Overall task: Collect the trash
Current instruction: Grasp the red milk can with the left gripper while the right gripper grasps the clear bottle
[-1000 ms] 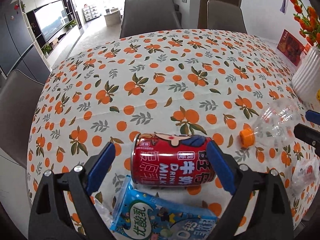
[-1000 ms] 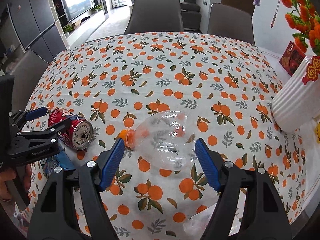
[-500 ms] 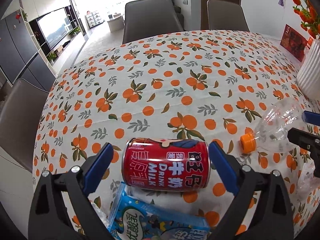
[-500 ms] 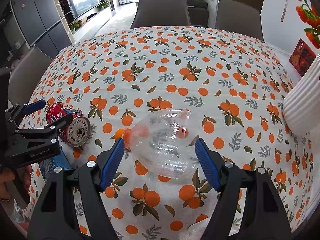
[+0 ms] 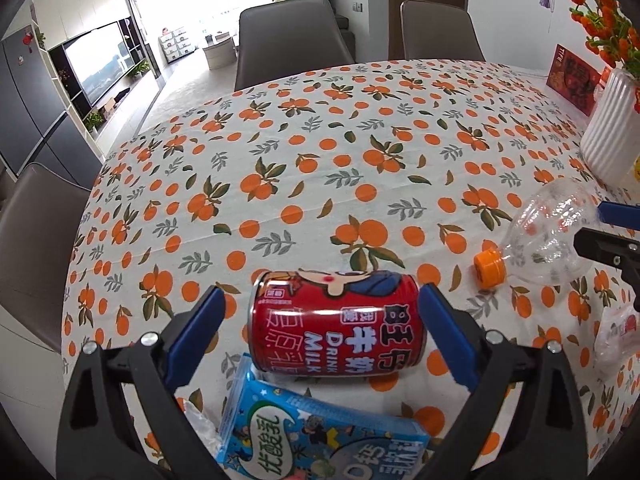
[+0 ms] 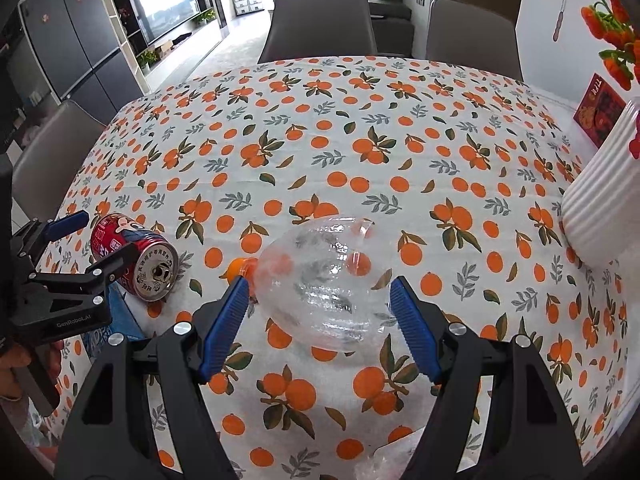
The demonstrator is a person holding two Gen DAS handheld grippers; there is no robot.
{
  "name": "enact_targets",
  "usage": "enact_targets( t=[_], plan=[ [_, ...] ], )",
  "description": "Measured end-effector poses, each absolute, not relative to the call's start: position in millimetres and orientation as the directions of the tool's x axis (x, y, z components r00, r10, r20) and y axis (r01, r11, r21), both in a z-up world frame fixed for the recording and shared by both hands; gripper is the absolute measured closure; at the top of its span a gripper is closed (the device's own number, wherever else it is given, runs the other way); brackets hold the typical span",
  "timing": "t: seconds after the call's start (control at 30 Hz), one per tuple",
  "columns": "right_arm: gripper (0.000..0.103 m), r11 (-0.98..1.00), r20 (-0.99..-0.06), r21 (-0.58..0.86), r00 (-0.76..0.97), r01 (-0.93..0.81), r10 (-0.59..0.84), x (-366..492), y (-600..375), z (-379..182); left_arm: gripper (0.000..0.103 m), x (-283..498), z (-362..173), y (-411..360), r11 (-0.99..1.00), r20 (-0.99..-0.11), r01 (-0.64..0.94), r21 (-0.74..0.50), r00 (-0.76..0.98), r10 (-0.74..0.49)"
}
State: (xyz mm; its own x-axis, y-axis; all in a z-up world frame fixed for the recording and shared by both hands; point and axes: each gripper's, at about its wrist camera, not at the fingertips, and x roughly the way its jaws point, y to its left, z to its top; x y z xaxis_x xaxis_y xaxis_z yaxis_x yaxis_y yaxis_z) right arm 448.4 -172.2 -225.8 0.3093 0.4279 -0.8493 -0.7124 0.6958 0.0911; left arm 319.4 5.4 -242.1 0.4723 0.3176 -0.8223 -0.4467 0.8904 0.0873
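Observation:
A red milk can [image 5: 336, 326] lies on its side on the orange-print tablecloth [image 5: 320, 160]. My left gripper [image 5: 320, 334] is open with a finger at each end of the can, right pad close to touching. A blue drink carton [image 5: 320, 436] lies just below the can. A clear crushed plastic bottle [image 6: 324, 284] with an orange cap [image 6: 236, 268] lies between the open fingers of my right gripper [image 6: 320, 320], not touching them. The can [image 6: 136, 256] and left gripper [image 6: 86, 246] show at the left of the right wrist view.
A white ribbed vase [image 5: 612, 128] with orange flowers stands at the table's right edge, near a red card [image 5: 574, 78]. Clear plastic wrappers lie at the right [image 5: 618, 334] and near edge [image 6: 392, 460]. Grey chairs [image 5: 292, 36] surround the table.
Both grippers have moved forward a little around their objects and both cameras tilted up. The left fingers have narrowed around the can. The can and bottle stay on the table.

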Motion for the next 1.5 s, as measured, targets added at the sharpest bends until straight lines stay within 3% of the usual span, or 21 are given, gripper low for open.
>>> enact_targets(
  t=[0.53,0.93,1.5],
  plan=[
    [0.033,0.712,-0.869,0.076,0.303,-0.698,0.391,451,-174,-241,0.006,335,-253,-8,0.927,-0.831,-0.346,0.143,0.467,0.302],
    [0.033,0.706,-0.864,0.088,0.299,-0.703,0.406,446,-169,-239,0.006,323,-267,17,0.922,-0.867,-0.371,0.113,0.417,0.274],
    [0.033,0.716,-0.865,0.076,0.311,-0.694,0.394,449,-161,-242,0.006,350,-279,51,0.905,-0.869,-0.387,0.178,0.371,0.329]
  ],
)
